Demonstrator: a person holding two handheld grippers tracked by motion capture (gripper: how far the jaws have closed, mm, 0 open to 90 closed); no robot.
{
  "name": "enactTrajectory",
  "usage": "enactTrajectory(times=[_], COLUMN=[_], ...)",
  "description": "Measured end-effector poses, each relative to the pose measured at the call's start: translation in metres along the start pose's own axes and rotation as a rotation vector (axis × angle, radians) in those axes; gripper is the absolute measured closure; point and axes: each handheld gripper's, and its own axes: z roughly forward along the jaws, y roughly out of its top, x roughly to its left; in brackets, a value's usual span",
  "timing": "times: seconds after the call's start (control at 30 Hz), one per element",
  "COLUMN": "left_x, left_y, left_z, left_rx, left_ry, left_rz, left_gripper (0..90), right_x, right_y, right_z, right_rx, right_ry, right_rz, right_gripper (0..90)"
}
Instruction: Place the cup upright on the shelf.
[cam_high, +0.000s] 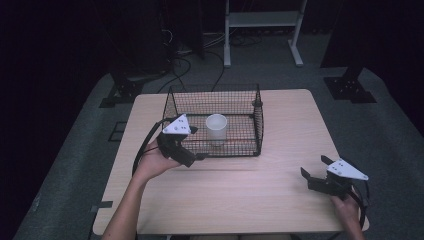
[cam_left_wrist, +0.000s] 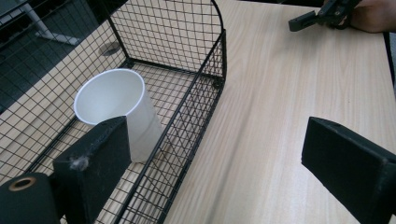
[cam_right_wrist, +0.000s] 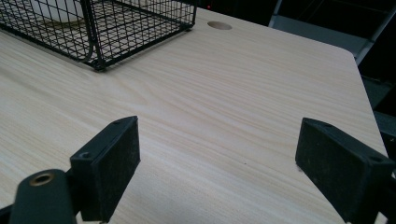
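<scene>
Inside the black wire-mesh basket (cam_high: 250, 107), the white paper cup (cam_high: 216, 128) stands upright, not yet grabbed. At its 8 o'clock, the left gripper (cam_high: 200, 143) hangs wide open and empty by the front rim; the right gripper (cam_high: 316, 168) sits open at 4 o'clock, well apart.

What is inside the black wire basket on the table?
One white paper cup stands upright and open-topped inside the wire basket, near its front wall. The cup's inside looks empty as far as it shows. The left claw covers part of the basket's floor in the left gripper view.
</scene>
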Motion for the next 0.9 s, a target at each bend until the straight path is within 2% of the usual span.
enactTrajectory(times=[0.27, 0.5, 0.6, 0.8, 0.9], left_x=[-0.008, -0.016, -0.019, -0.029, -0.031], left_y=[-0.006, -0.017, -0.02, -0.023, -0.025], left_z=[-0.004, -0.006, -0.006, -0.009, -0.008], left_rx=[-0.016, -0.035, -0.026, -0.054, -0.048], left_ry=[0.006, 0.005, 0.007, 0.003, 0.012], left_rz=[-0.002, -0.017, -0.018, -0.011, -0.009], left_gripper=[7.4, 7.4, 7.4, 7.4, 7.4], right_x=[0.0, 0.0, 0.0, 0.0, 0.0], right_y=[0.0, 0.0, 0.0, 0.0, 0.0], right_z=[0.0, 0.0, 0.0, 0.0, 0.0], right_rx=[0.001, 0.001, 0.001, 0.001, 0.001], right_ry=[0.0, -0.001, -0.001, -0.001, 0.0], right_rz=[-0.002, 0.0, -0.003, -0.002, 0.0], right_gripper=[13.1, 13.1, 13.1, 13.1, 13.1])
